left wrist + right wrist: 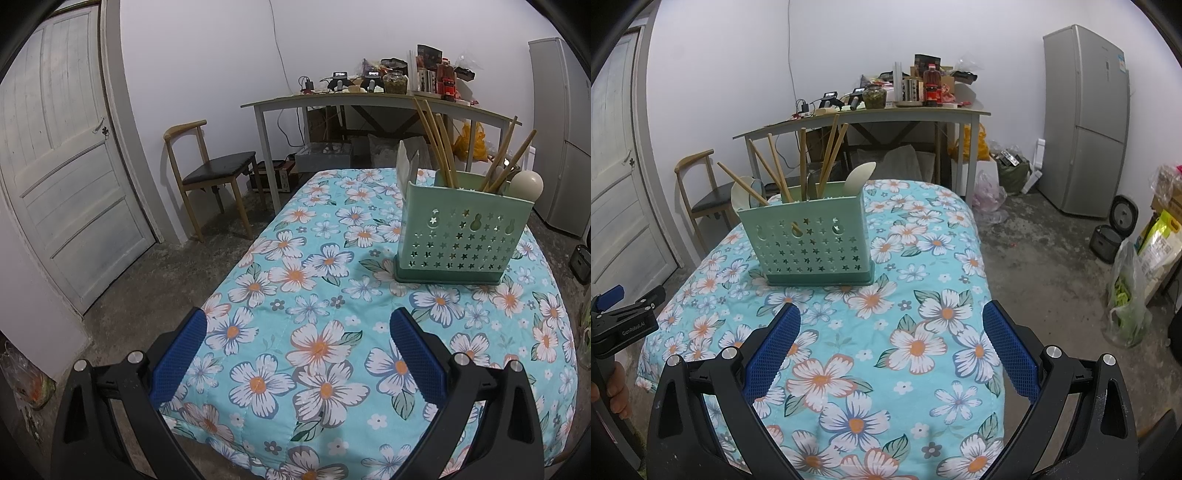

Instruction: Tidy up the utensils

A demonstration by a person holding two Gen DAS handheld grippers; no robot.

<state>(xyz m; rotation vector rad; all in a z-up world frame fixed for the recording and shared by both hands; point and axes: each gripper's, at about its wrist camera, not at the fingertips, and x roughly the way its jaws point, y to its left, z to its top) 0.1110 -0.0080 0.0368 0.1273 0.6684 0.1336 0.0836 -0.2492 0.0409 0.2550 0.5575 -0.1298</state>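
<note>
Toward the far end of the floral-covered desk (923,332), nearer its left edge, a green perforated utensil holder (812,240) is stood upright, its long side set roughly across the desk. Chopsticks (827,155) and pale spoons (858,179) are seen inside it, handles pointing up and fanned outward. No loose utensil is visible on the cloth. The left tongs (297,350) and right tongs (890,350) are both held spread and empty above the near end. The task is judged either finished or not yet begun; any next move would call for a reach forward to the holder.
</note>
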